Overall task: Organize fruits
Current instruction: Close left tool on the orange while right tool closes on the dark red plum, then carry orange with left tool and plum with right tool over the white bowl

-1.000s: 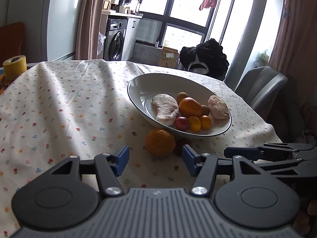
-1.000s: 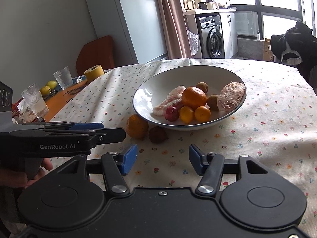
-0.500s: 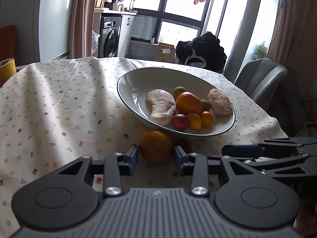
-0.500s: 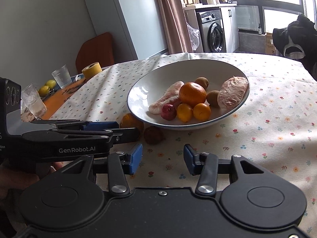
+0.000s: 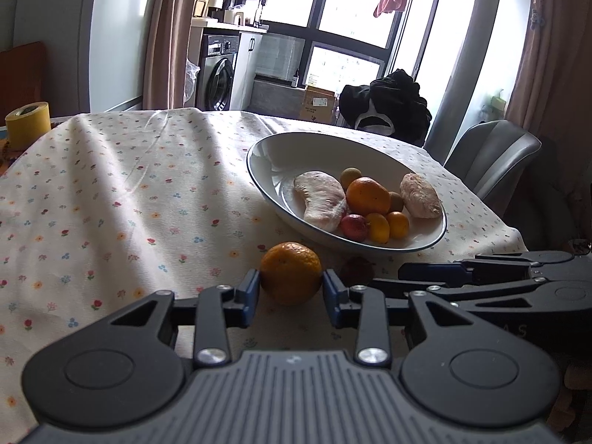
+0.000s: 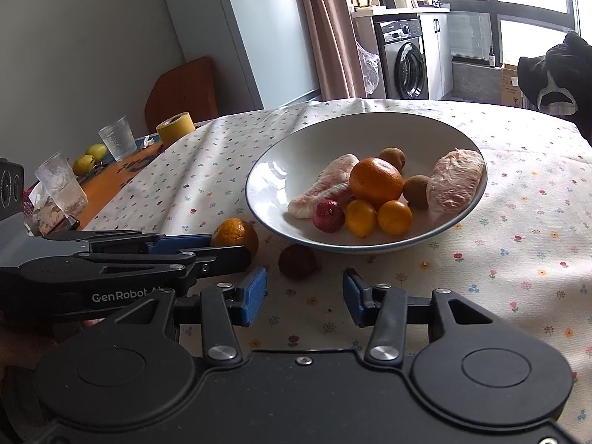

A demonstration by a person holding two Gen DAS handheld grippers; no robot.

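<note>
A white bowl (image 5: pixel 266 162) (image 6: pixel 288 155) on the flowered tablecloth holds an orange (image 5: pixel 367 196) (image 6: pixel 375 183), a red fruit, small yellow fruits, brown fruits and two pale peeled pieces. A loose orange (image 5: pixel 290 272) (image 6: pixel 235 235) lies in front of the bowl. My left gripper (image 5: pixel 290 290) is shut on it, blue pads touching both sides. A dark brown fruit (image 5: pixel 357 270) (image 6: pixel 297 261) lies beside it on the cloth. My right gripper (image 6: pixel 304 296) is open and empty, just short of the brown fruit.
A yellow tape roll (image 5: pixel 27 124) (image 6: pixel 174 126) sits at the cloth's far left. Two glasses (image 6: pixel 117 143) and yellow-green fruit (image 6: pixel 88 155) stand on the orange table part. A grey chair (image 5: pixel 492 155) stands at the right edge. The right gripper's body (image 5: pixel 518 285) lies right of the left one.
My left gripper moved forward around the loose orange and closed its pads onto it. My right gripper came nearer the brown fruit and stayed open.
</note>
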